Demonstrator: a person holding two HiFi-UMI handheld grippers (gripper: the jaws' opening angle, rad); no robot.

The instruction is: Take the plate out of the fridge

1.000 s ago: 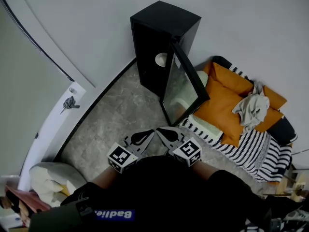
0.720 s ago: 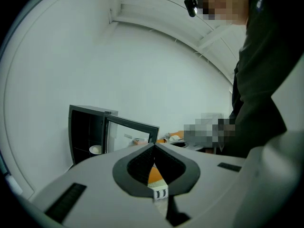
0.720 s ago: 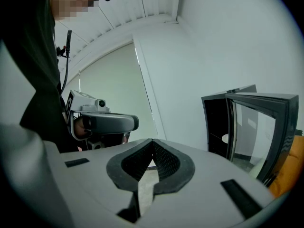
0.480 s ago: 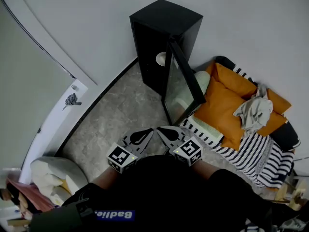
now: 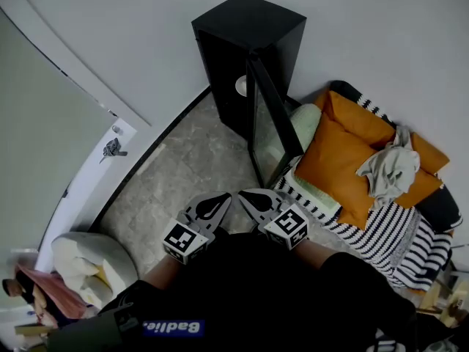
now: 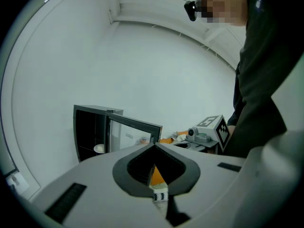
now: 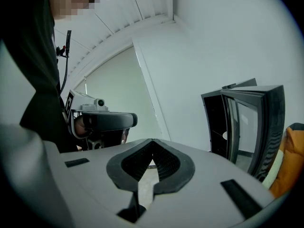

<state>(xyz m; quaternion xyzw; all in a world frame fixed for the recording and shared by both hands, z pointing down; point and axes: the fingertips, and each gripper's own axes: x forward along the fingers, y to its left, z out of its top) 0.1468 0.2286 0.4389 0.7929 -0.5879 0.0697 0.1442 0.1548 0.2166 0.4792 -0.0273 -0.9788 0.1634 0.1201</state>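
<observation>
A round white plate (image 5: 241, 86) is sitting inside the boxy matte-black fridge (image 5: 249, 28), its glass door (image 5: 268, 127) hanging open, at twelve o'clock from the left gripper (image 5: 220, 199) and right gripper (image 5: 248, 196), both closing on nothing, ribbed pads meeting.

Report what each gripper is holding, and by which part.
Nothing is held. The left gripper and the right gripper are both shut and empty, short of the open fridge, where the plate sits inside.

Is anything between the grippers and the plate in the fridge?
Nothing visible. The black fridge's glass door stands open, the round white plate shows inside; only grey floor lies before the left gripper and right gripper.
</observation>
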